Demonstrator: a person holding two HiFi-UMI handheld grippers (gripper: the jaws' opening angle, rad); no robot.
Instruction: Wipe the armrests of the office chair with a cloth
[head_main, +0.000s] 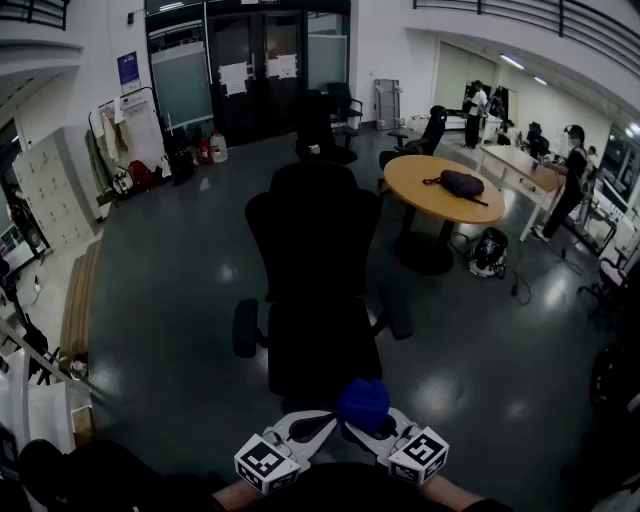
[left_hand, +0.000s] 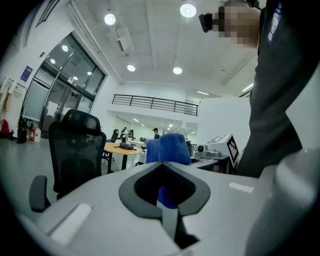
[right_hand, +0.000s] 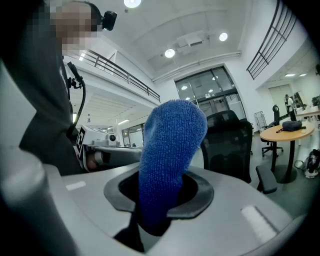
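Note:
A black office chair (head_main: 315, 270) stands just ahead of me with its back towards me; its armrests (head_main: 245, 328) (head_main: 397, 312) stick out on either side. Low in the head view my two grippers meet tip to tip behind the seat. The right gripper (head_main: 358, 432) (right_hand: 157, 210) is shut on a blue cloth (head_main: 363, 403) (right_hand: 170, 150), which stands up from its jaws. The left gripper (head_main: 322, 427) (left_hand: 165, 200) has its jaws together, and a fold of the same cloth (left_hand: 167, 147) shows inside and just beyond them. Both grippers are short of the chair.
A round orange table (head_main: 445, 190) with a dark bag (head_main: 460, 183) stands to the right of the chair, with a backpack (head_main: 488, 252) on the floor beside it. People stand at desks at the far right. Other chairs and glass doors (head_main: 250, 70) are at the back.

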